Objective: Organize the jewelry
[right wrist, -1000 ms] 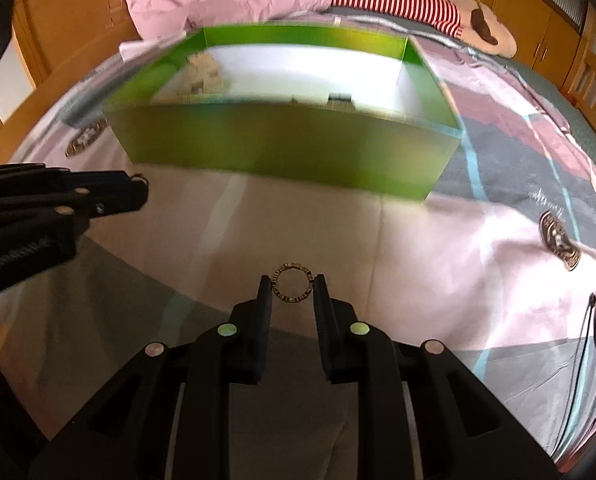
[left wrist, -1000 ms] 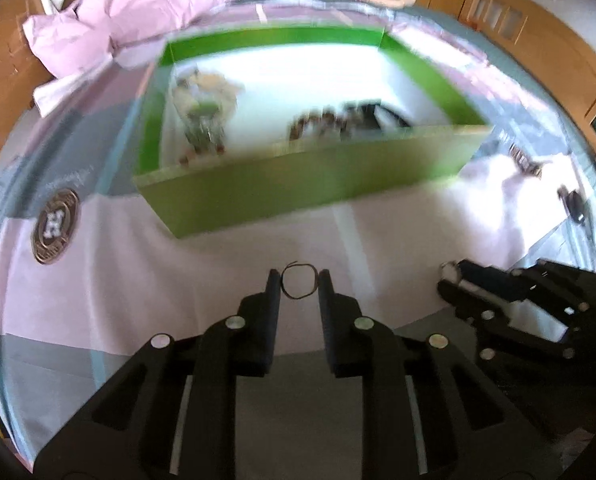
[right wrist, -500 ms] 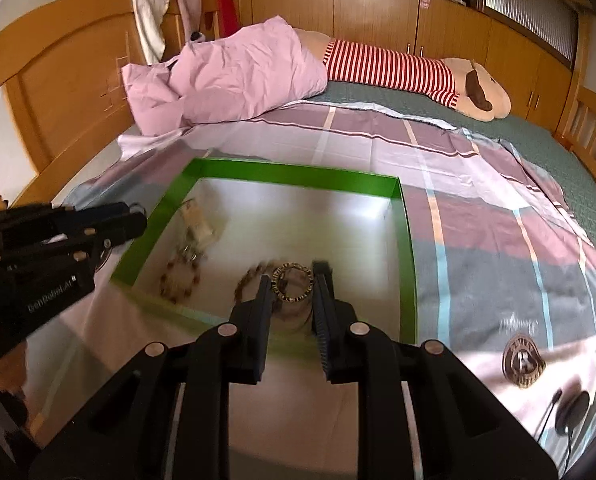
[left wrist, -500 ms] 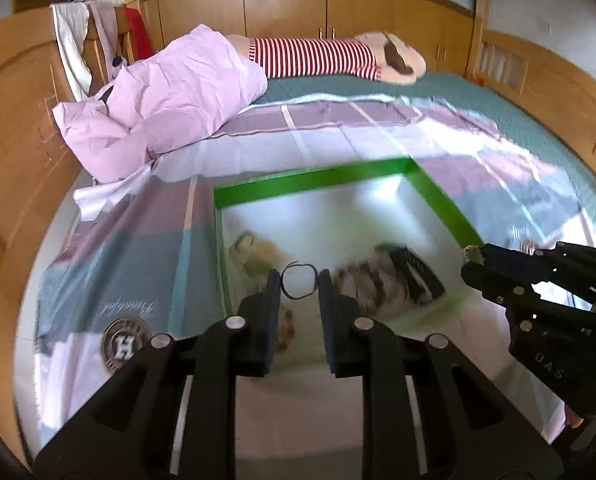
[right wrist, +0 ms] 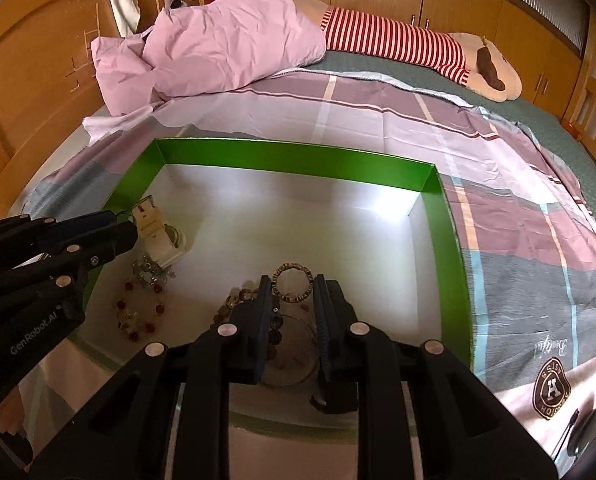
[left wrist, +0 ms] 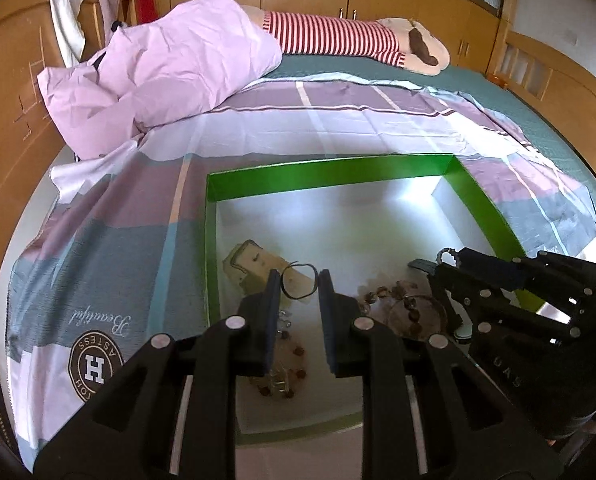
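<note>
Two rings left: you're gripping a thin dark wire ring (left wrist: 299, 281) in the left gripper (left wrist: 298, 286) and a beaded metal ring (right wrist: 292, 282) in the right gripper (right wrist: 291, 286), both over the green-walled white box (right wrist: 298, 160) already holding several pieces.

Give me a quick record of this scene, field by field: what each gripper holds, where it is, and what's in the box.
setting: patterned bedsheet on a bed
container: green box, open, white floor
left gripper: shut on thin dark ring, above box's left part
right gripper: shut on beaded ring, above box's near middle
box contents: cream watch, red bead bracelet, brown bead pile
bed extras: pink duvet, striped plush toy
</note>
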Available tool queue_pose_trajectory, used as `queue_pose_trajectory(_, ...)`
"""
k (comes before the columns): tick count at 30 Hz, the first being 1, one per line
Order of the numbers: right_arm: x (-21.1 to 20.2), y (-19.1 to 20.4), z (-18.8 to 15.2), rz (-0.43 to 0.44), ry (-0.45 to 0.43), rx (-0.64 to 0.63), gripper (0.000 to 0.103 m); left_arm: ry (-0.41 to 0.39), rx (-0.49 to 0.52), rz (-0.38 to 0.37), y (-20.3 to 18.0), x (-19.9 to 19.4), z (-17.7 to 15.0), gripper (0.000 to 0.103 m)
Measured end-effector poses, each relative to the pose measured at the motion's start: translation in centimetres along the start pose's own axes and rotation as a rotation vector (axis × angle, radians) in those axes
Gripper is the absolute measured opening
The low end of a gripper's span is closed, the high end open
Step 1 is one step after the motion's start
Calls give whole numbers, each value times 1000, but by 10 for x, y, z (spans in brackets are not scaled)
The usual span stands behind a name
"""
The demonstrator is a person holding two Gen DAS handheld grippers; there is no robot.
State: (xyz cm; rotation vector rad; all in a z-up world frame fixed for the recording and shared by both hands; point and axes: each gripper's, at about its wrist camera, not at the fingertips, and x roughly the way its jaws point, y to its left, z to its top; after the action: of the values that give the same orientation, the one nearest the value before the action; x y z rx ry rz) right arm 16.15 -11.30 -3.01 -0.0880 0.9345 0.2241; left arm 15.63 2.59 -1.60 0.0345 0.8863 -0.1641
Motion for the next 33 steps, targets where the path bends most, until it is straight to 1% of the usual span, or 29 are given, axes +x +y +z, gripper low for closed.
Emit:
queue_pose_trajectory(1, 1, 0, 0, 1, 2, -1, 22, 4, -2, 3, 1, 2, 0, 20)
queue_pose_trajectory(2, 0, 0, 0, -9, 4, 2, 27, 8, -3, 5, 2, 3, -1, 20)
queue_pose_trajectory(3, -1, -1, 0, -17, 3, 9, 34, 15, -6, 10, 3, 5, -2, 21)
queue_pose_trajectory(4, -4, -2, 0, -19, -3, 19, 48, 19, -9, 14, 4, 6, -2, 23)
queue_pose_trajectory(5, -8, -4, 0, -18, -15, 34, 53, 25, -11, 19, 5, 6, -1, 30)
queue_pose_trajectory(6, -13, -7, 0, -23, -24, 46, 56, 25, -12, 26, 5, 5, -1, 38)
queue_pose_trajectory(7, -18, -9, 1, -35, -29, 55, 64, 15, -7, 41, 4, 0, -1, 42)
queue_pose_trajectory(8, -22, -11, 1, -45, -36, 63, 72, 2, -2, 52, 3, -5, 0, 49)
queue_pose_trajectory(9, -28, -14, 1, -59, -48, 73, 76, -11, 3, 61, 2, -11, 1, 58)
queue_pose_trajectory(10, -34, -17, 0, -74, -62, 83, 81, -25, 6, 71, 0, -17, 2, 64)
queue_pose_trajectory(11, -39, -19, 0, -84, -68, 92, 88, -43, 6, 81, -1, -25, 2, 72)
queue_pose_trajectory(12, -42, -21, -1, -98, -65, 102, 92, -54, 5, 87, -2, -31, 3, 78)
queue_pose_trajectory(13, -45, -25, -2, -113, -59, 115, 97, -70, 4, 97, -3, -38, 3, 79)
queue_pose_trajectory(14, -48, -26, -3, -116, -60, 124, 99, -82, -2, 105, -3, -44, 3, 85)
queue_pose_trajectory(15, -51, -28, -4, -118, -62, 130, 99, -88, -11, 111, -3, -48, 2, 90)
queue_pose_trajectory(17, -55, -30, -7, -124, -60, 126, 99, -77, -28, 95, -3, -57, 2, 94)
queue_pose_trajectory(18, -56, -29, -7, -130, -55, 118, 99, -69, -29, 84, -4, -59, 2, 94)
queue_pose_trajectory(19, -57, -28, -8, -143, -51, 111, 99, -64, -29, 72, -5, -63, 2, 95)
queue_pose_trajectory(20, -59, -28, -8, -170, -53, 106, 99, -69, -28, 74, -6, -67, 2, 98)
queue_pose_trajectory(22, -62, -28, -11, -191, -60, 105, 99, -86, -17, 85, -8, -74, 0, 99)
queue_pose_trajectory(25, -65, -28, -13, -192, -59, 112, 99, -90, 0, 95, -11, -80, -2, 99)
queue_pose_trajectory(33, -72, -23, -14, -191, -57, 96, 99, -79, -16, 94, -9, -83, -6, 99)
